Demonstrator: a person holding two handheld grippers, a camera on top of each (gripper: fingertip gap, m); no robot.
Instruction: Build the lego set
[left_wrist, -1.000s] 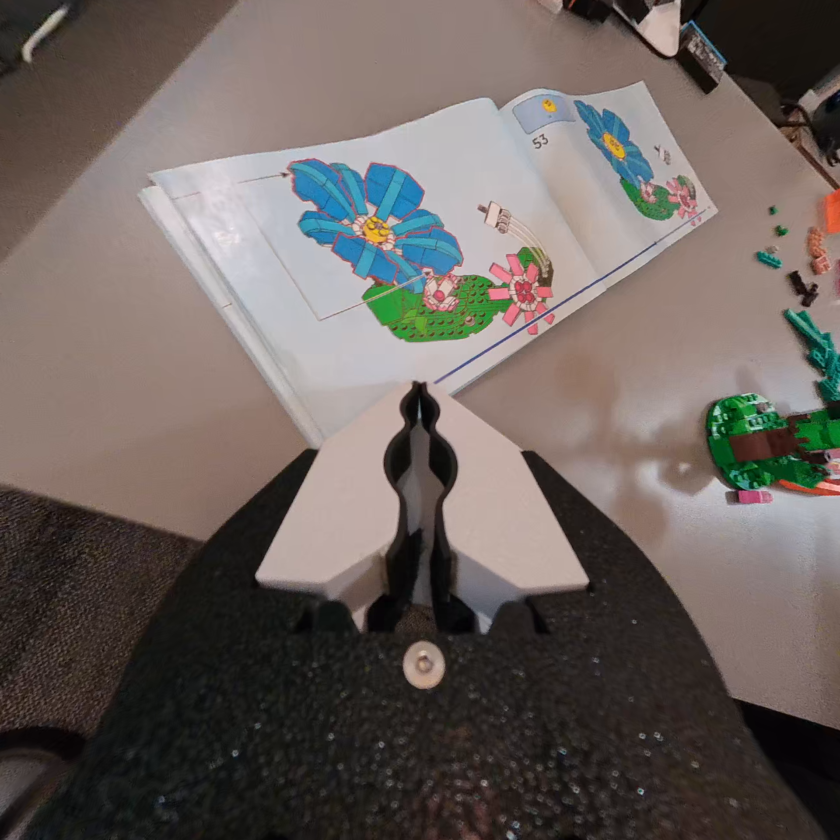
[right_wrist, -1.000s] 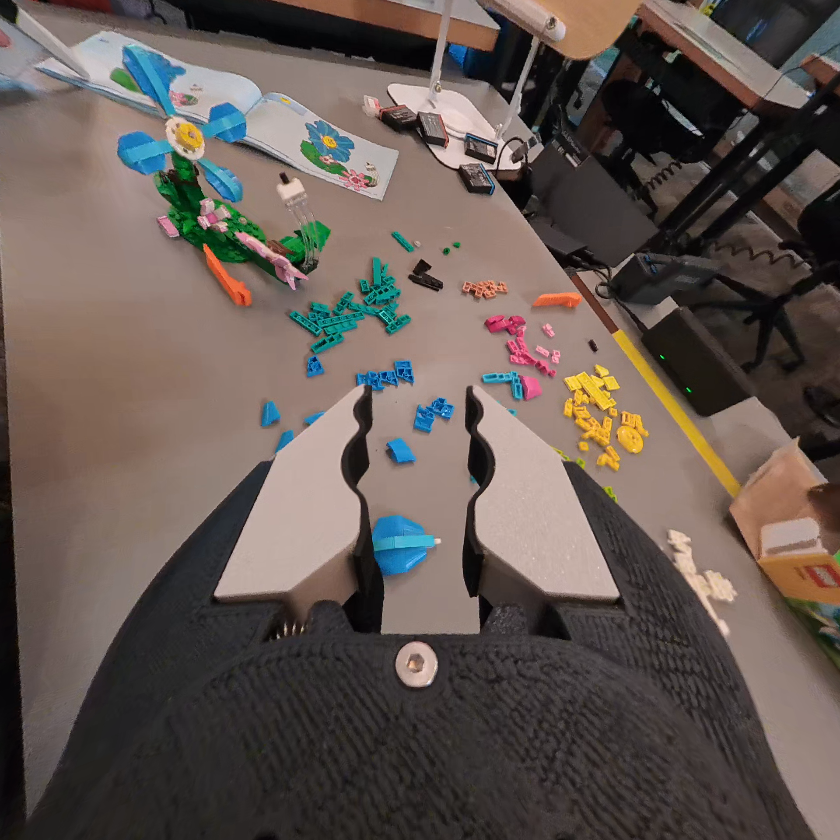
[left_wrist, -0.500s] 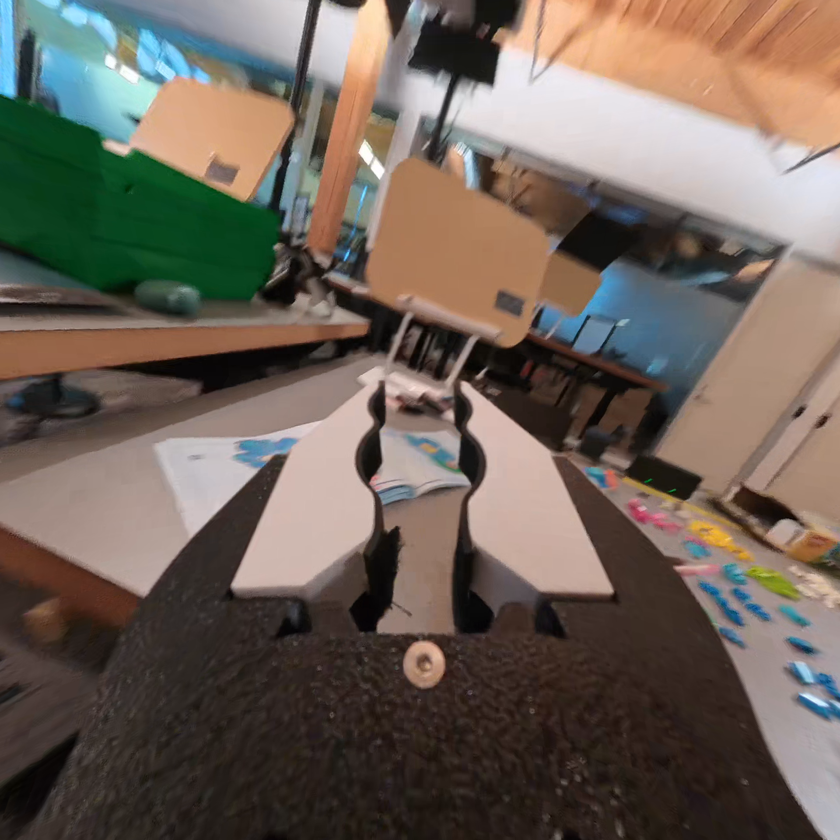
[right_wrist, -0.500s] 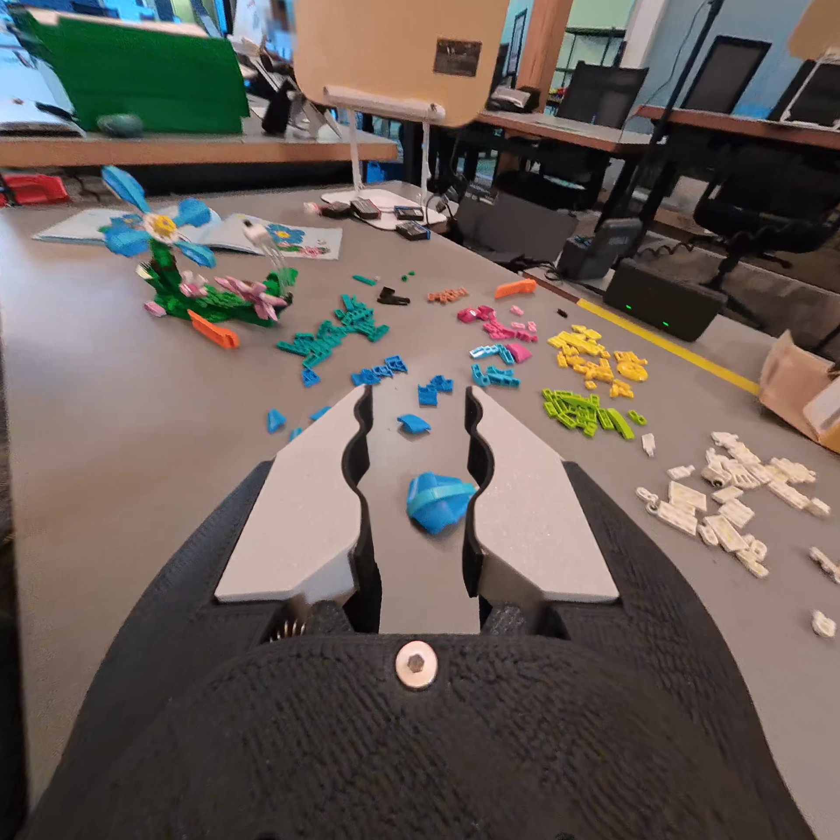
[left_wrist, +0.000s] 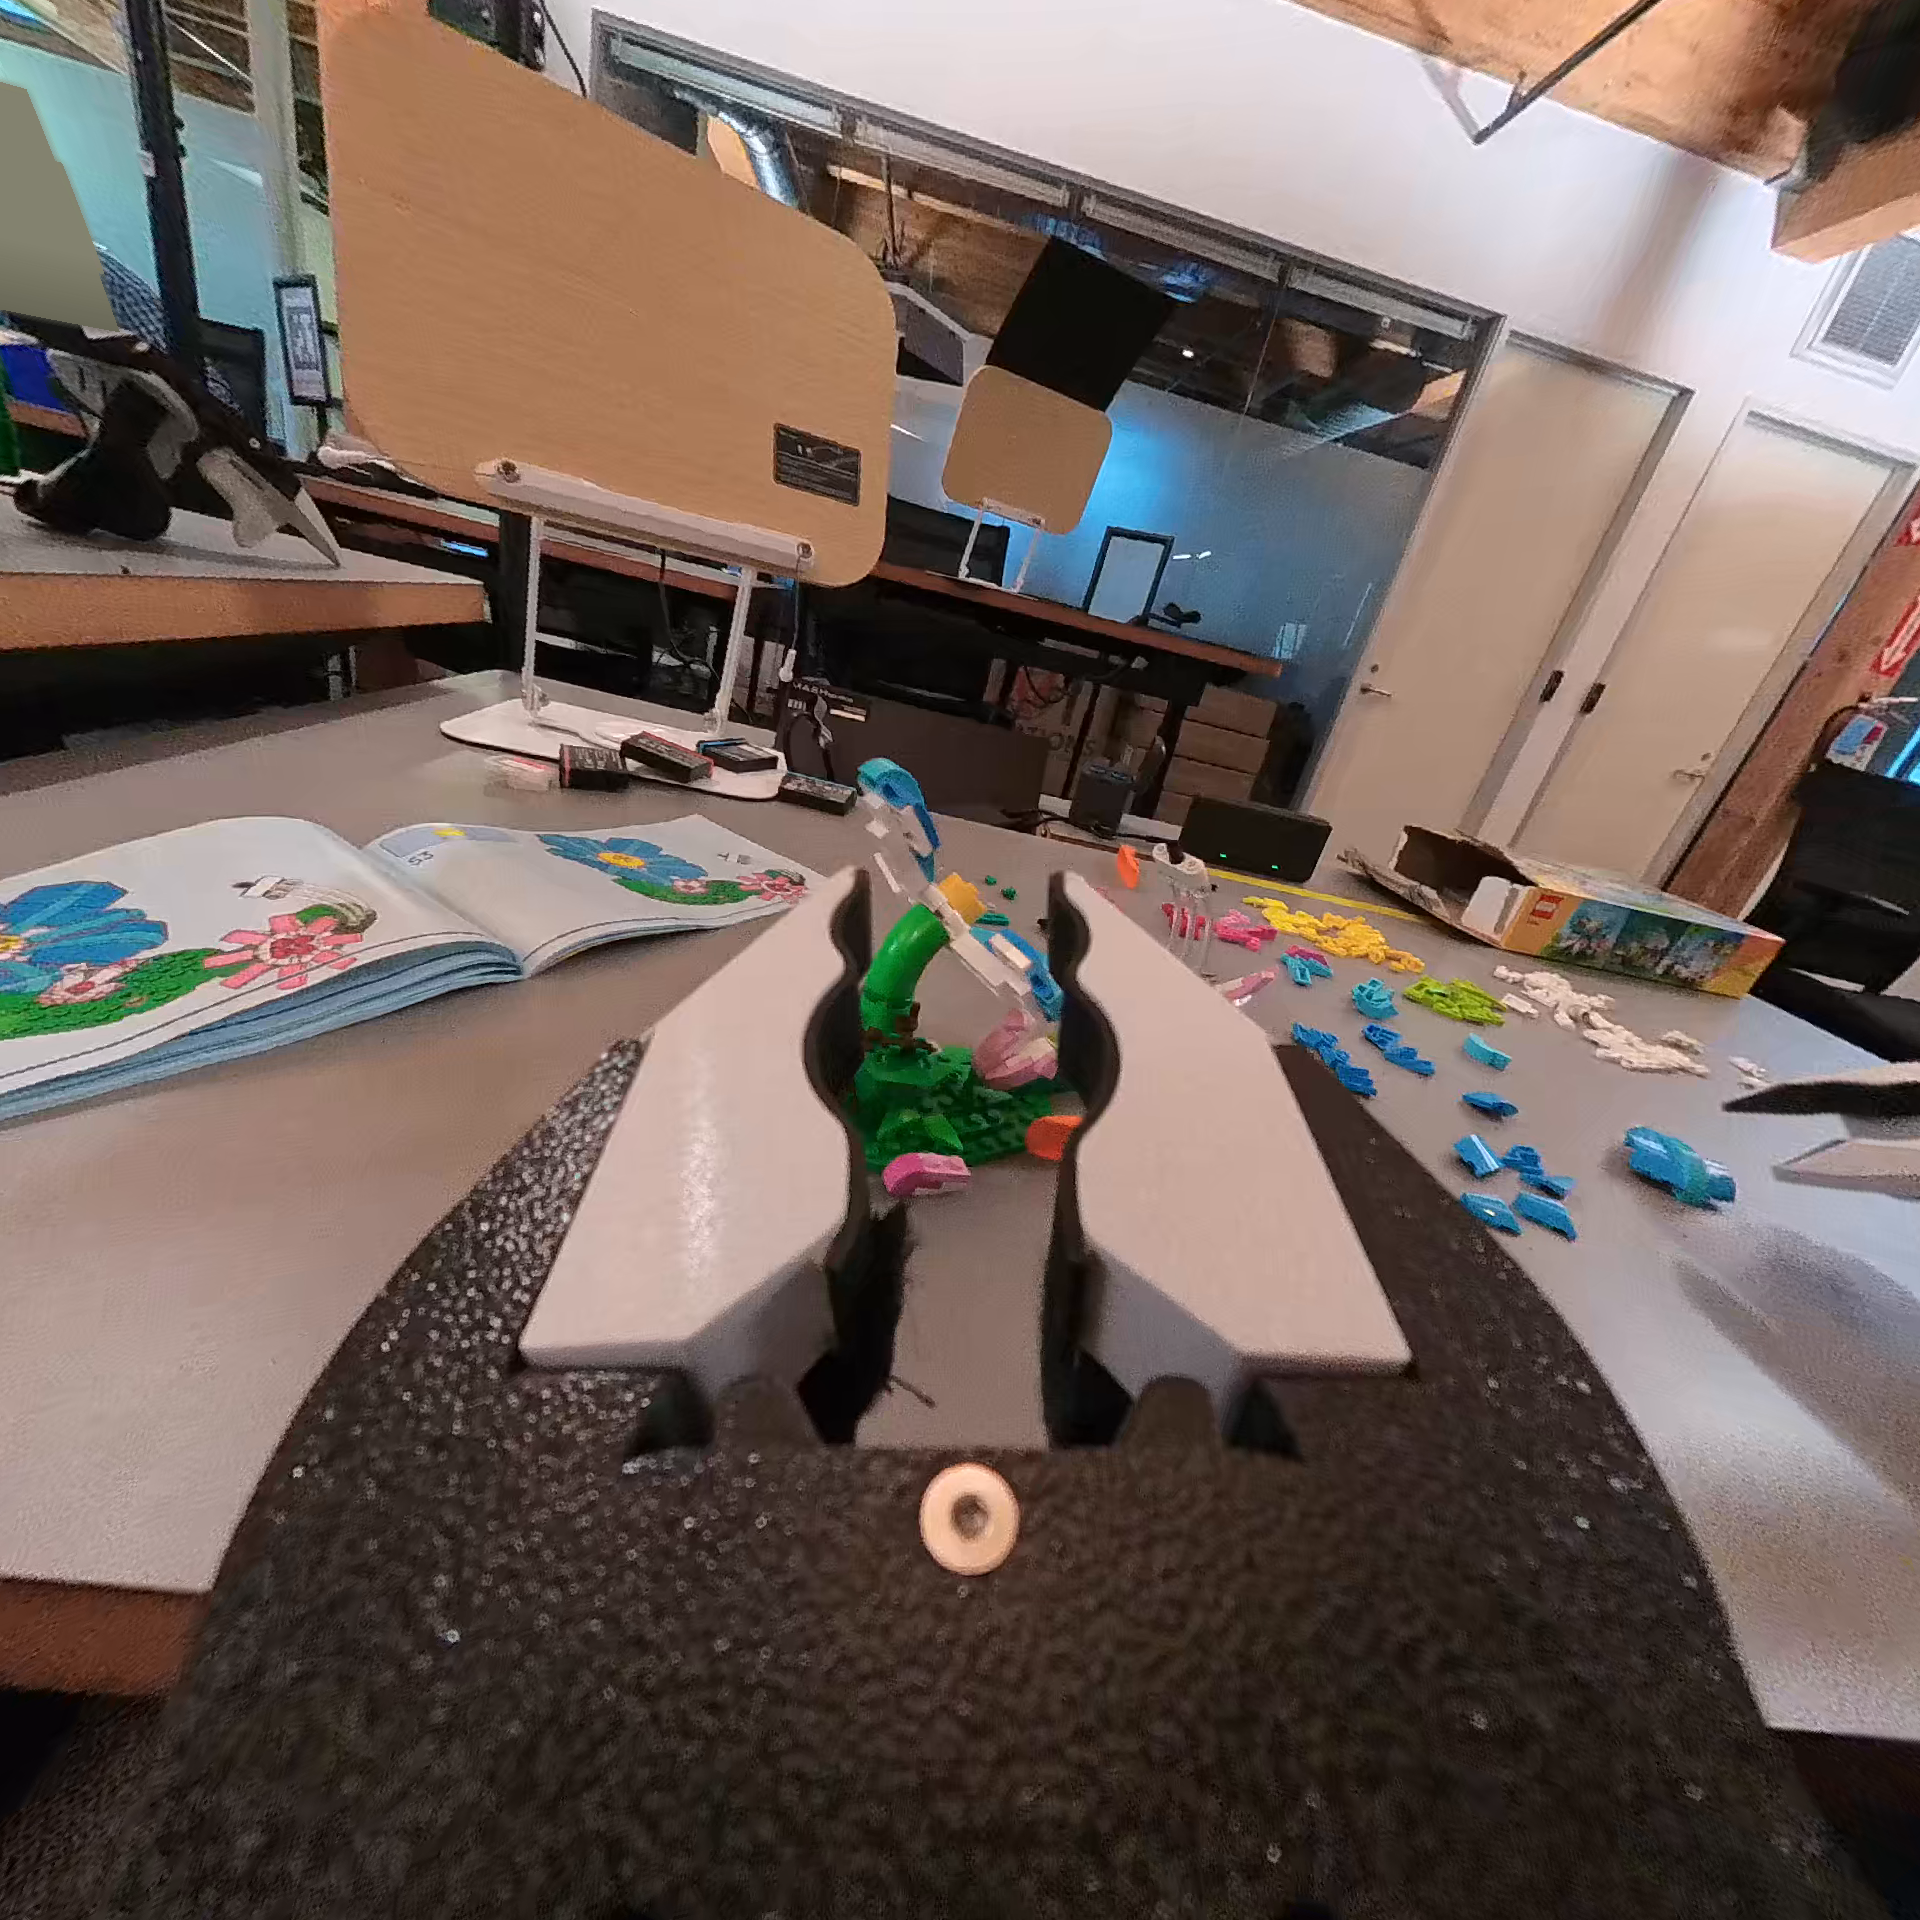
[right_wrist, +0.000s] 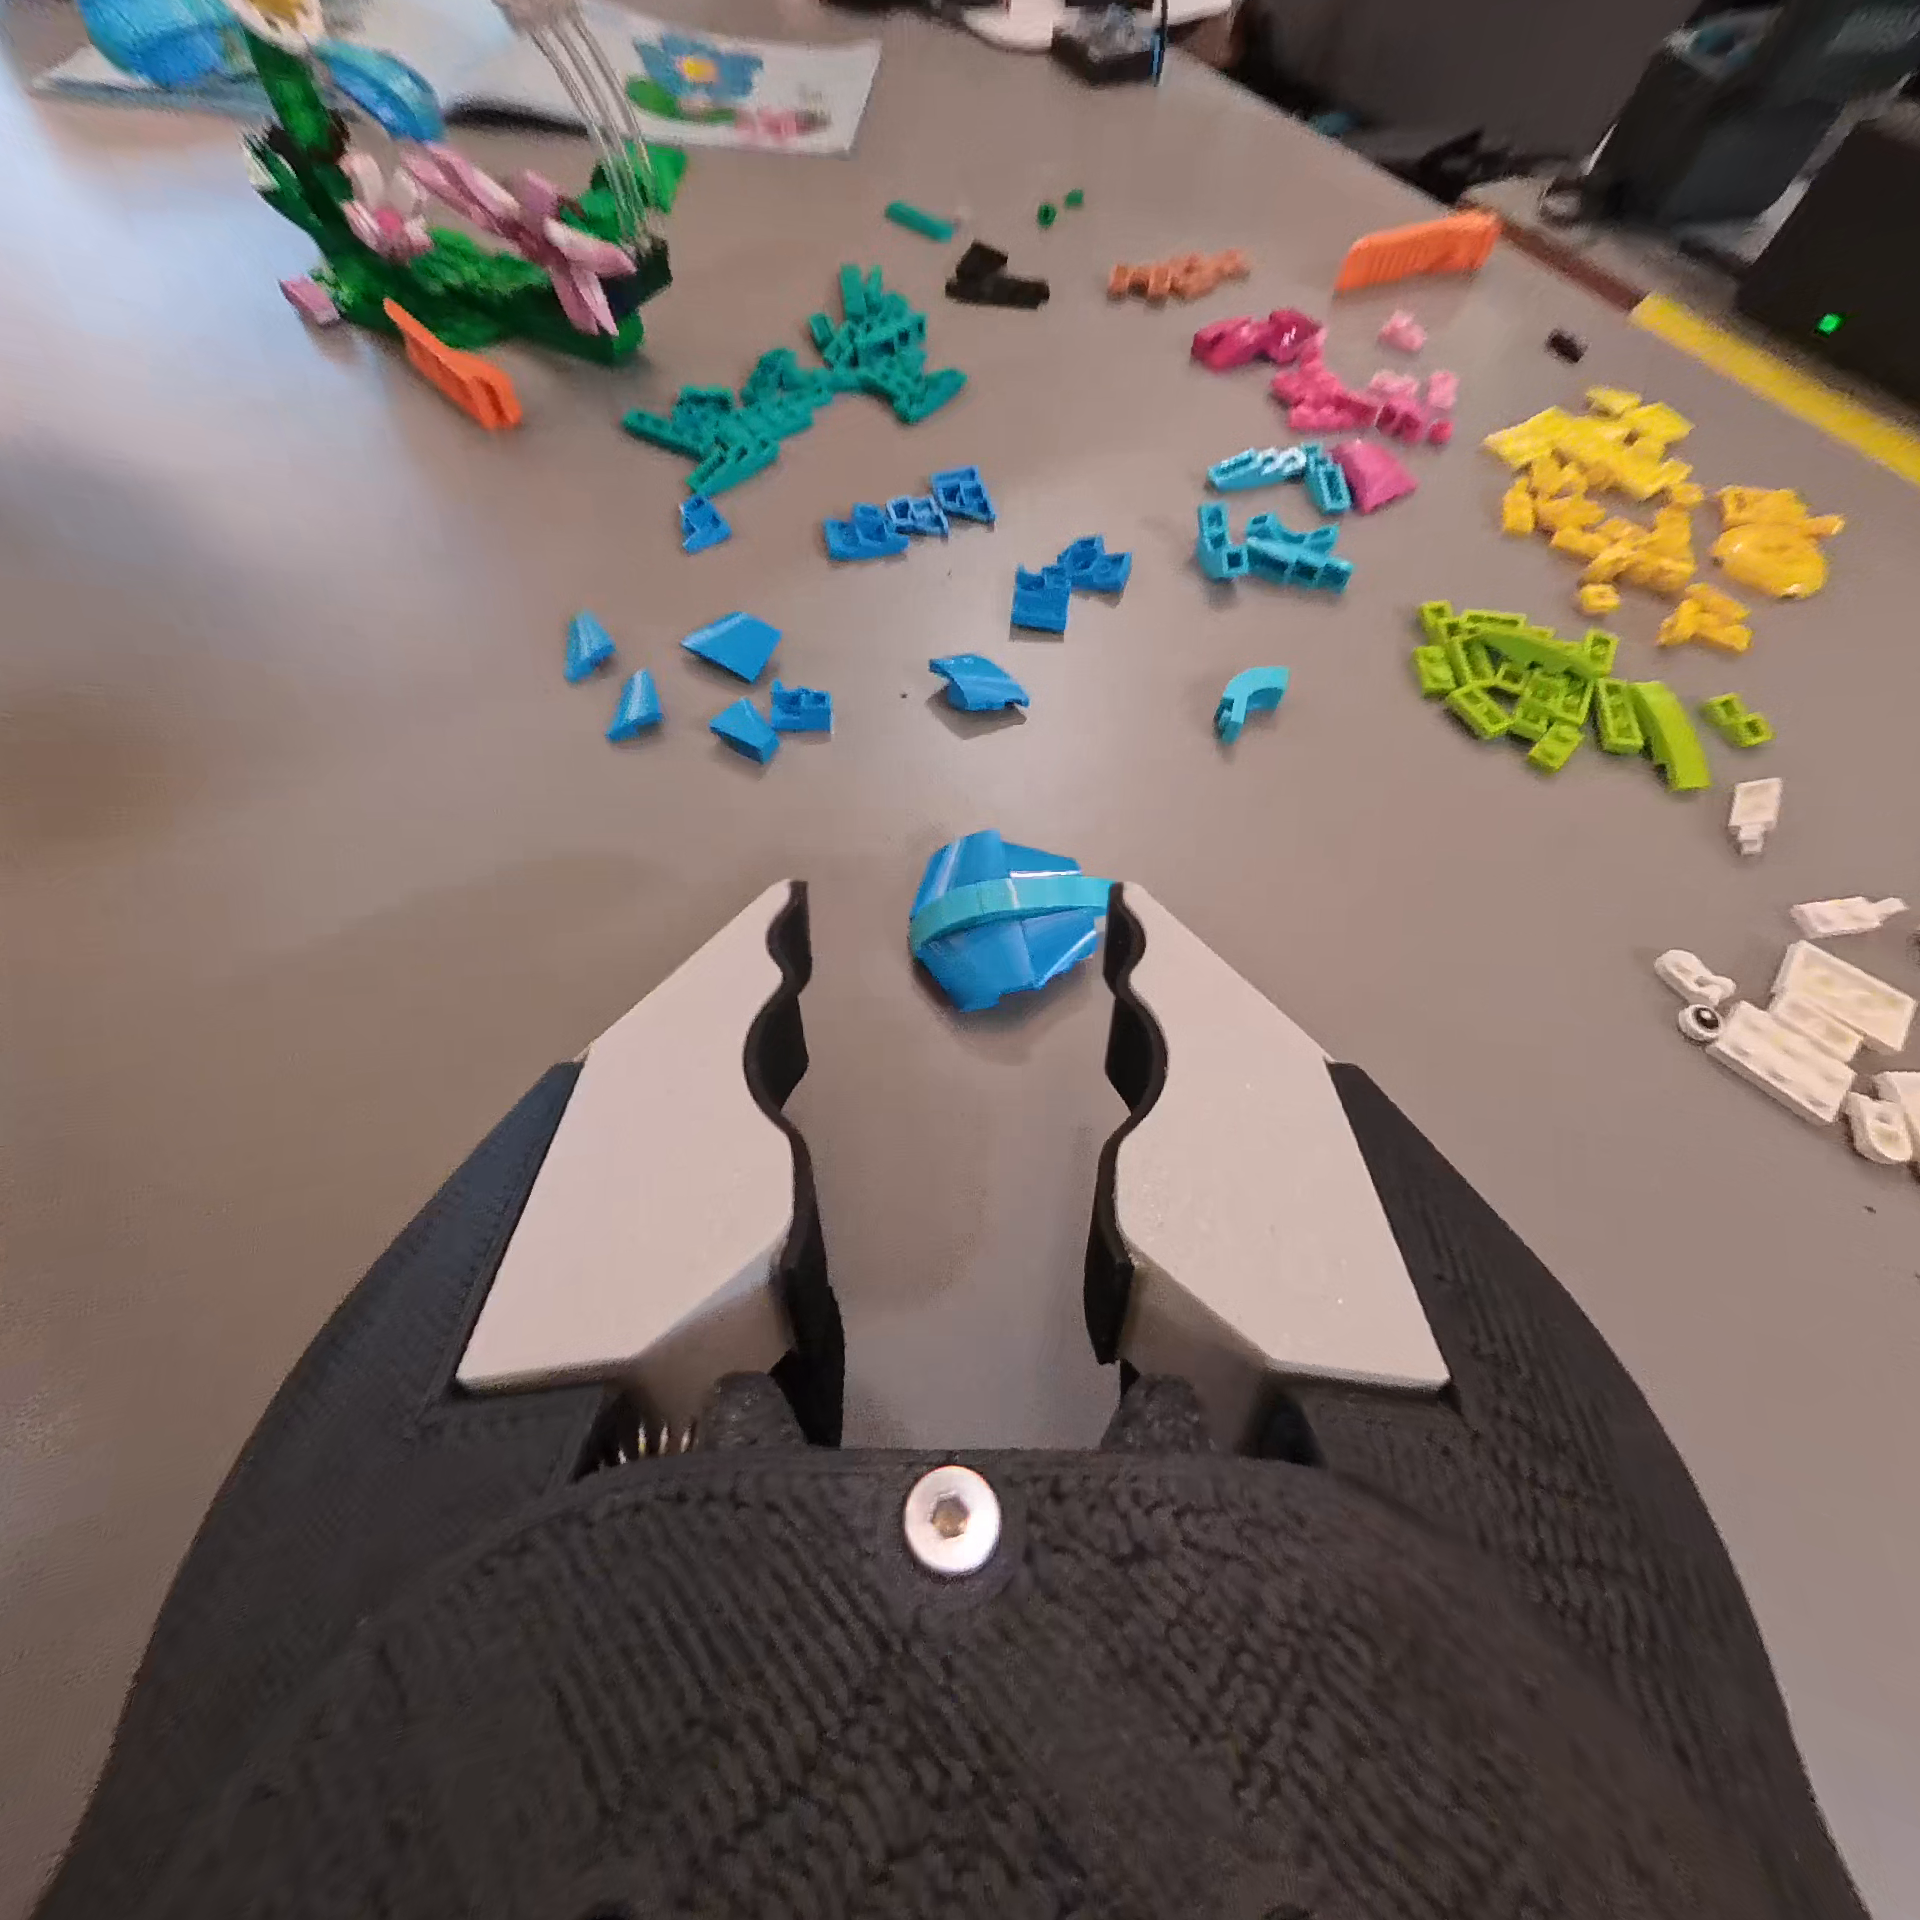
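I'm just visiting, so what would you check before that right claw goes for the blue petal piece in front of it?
1. Right gripper open: ok.
2. Blue petal piece lined up between the fingertips: not ok, it sits off-centre, against the right-hand fingertip.
3. Petal lying loose on the table, apart from other blue bricks: ok.
4. Left gripper open and empty: ok.
5. Flower model ahead of the left gripper, upright: ok.
6. Petal's connector side: cannot tell.

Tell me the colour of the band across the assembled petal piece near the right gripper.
Lighter turquoise band on a blue petal piece; right wrist view.
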